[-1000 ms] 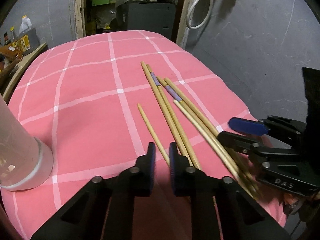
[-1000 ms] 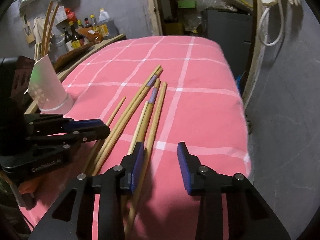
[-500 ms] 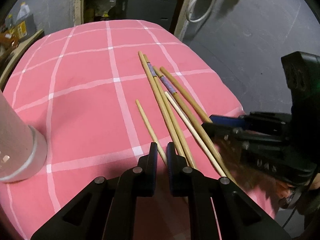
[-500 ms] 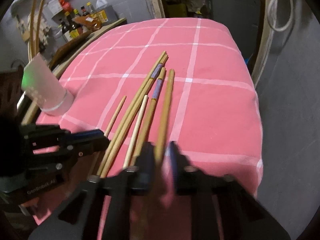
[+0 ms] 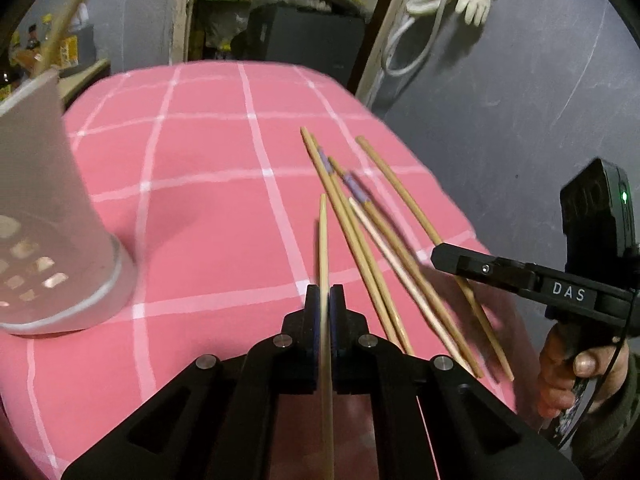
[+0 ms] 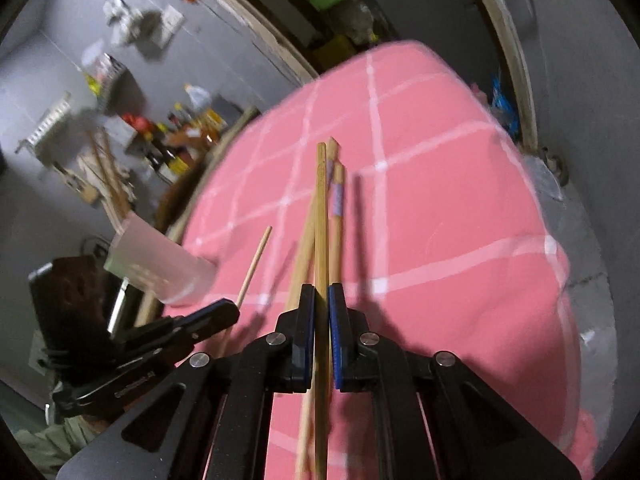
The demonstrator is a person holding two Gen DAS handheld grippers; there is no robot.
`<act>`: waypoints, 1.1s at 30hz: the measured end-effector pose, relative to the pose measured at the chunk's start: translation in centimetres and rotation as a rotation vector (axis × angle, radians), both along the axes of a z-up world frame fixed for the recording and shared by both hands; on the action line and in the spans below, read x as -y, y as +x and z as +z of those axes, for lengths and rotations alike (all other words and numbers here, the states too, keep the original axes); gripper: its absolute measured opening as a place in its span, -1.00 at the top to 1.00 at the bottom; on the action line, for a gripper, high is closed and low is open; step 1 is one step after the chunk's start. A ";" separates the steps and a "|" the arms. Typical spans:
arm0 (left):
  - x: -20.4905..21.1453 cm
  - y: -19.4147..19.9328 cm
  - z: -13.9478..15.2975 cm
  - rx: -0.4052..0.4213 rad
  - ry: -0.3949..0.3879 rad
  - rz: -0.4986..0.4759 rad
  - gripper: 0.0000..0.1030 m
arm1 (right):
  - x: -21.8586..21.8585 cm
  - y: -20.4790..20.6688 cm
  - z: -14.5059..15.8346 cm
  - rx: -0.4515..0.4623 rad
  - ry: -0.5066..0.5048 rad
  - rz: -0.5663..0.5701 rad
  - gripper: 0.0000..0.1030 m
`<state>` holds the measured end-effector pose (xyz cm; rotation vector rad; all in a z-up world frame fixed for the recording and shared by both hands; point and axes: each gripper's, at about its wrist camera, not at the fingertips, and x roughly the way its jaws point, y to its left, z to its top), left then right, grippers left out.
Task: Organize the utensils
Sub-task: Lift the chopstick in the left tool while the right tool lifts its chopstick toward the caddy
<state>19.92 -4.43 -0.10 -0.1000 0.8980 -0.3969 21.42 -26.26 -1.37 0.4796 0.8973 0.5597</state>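
My left gripper (image 5: 324, 300) is closing tight on a thin pale chopstick (image 5: 323, 240), which is lifted off the pink checked cloth (image 5: 200, 200) and points straight ahead. My right gripper (image 6: 320, 300) is closing tight on a thicker bamboo chopstick (image 6: 321, 208), also raised. In the left wrist view the right gripper (image 5: 440, 258) comes in from the right with its chopstick (image 5: 400, 184) slanting across. Several more chopsticks (image 5: 360, 232), two with purple bands, lie on the cloth between the grippers. The white perforated holder (image 5: 52, 220) stands at the left.
The cloth drops off at the table's rounded right and far edges (image 5: 448, 200). A shelf with bottles (image 6: 180, 136) stands beyond the holder (image 6: 160, 268). Grey floor and a doorway lie behind. A hand (image 5: 580, 364) grips the right tool's handle.
Both grippers went from part open to shut, each on one chopstick, and lifted it off the cloth. The right gripper rolled. The left one moved toward the holder.
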 end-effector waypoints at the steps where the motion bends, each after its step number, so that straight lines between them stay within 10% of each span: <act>1: 0.0 -0.2 0.4 0.027 -0.003 0.009 0.95 | 0.0 -0.4 0.4 0.026 0.012 -0.006 0.90; 13: -2.9 -4.6 6.4 0.431 -0.068 0.118 0.95 | -5.6 -4.7 5.6 0.505 0.088 -0.095 0.90; 33: -17.9 -6.5 14.2 0.777 -0.128 0.438 0.95 | -16.0 -2.5 11.5 0.813 0.279 -0.086 0.90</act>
